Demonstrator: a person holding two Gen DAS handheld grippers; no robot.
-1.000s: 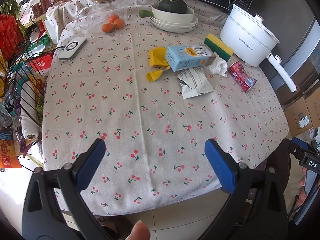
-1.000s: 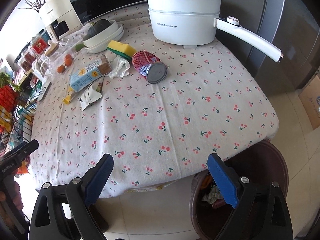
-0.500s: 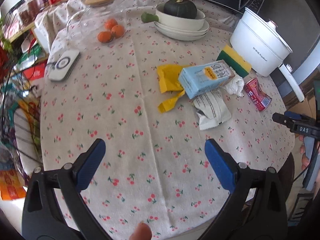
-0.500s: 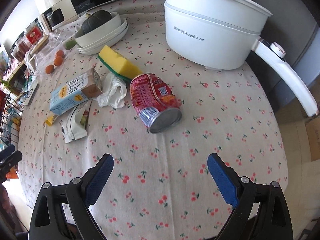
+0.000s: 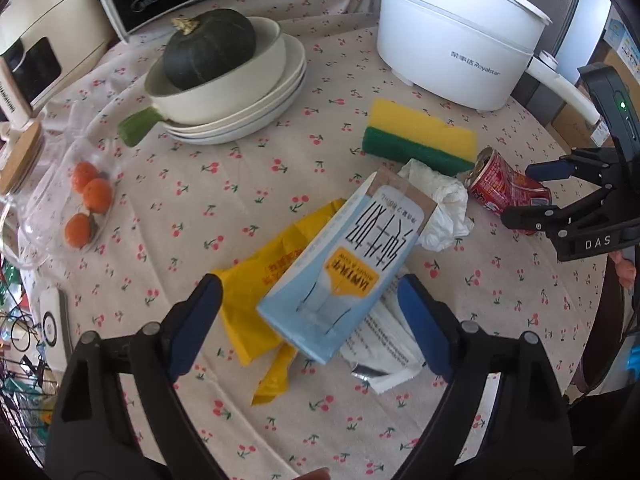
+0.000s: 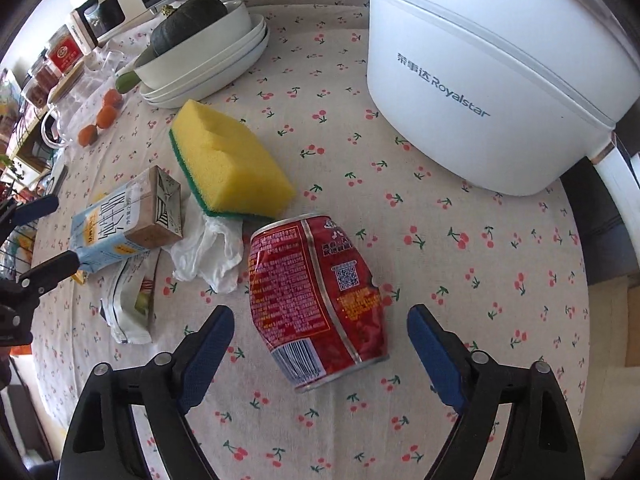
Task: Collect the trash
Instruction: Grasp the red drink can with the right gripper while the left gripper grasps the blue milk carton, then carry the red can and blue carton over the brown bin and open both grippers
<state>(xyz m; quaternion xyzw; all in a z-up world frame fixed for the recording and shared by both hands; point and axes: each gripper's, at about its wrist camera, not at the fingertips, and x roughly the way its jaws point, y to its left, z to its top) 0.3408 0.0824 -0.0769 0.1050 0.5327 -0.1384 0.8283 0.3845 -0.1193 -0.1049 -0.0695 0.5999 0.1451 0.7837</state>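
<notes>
On a cherry-print worktop (image 5: 168, 208), the left gripper (image 5: 310, 306) hangs released over a pale blue milk carton (image 5: 344, 276), its jaws just narrowing with the carton's near end between the blue pads, untouched. To the right, the right gripper (image 6: 320, 336) straddles a dented red can (image 6: 316, 300) lying on its side, jaws likewise closing but not yet gripping. A yellow sponge (image 6: 228, 168), crumpled white tissue (image 6: 212, 252), yellow wrapper (image 5: 260, 280) and torn packet (image 6: 132, 308) lie close around.

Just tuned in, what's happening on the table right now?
Both grippers are coming down on the trash, jaws just closing but gripping nothing yet. The left gripper straddles the blue milk carton, lying on a yellow wrapper. The right gripper brackets the dented red can.
</notes>
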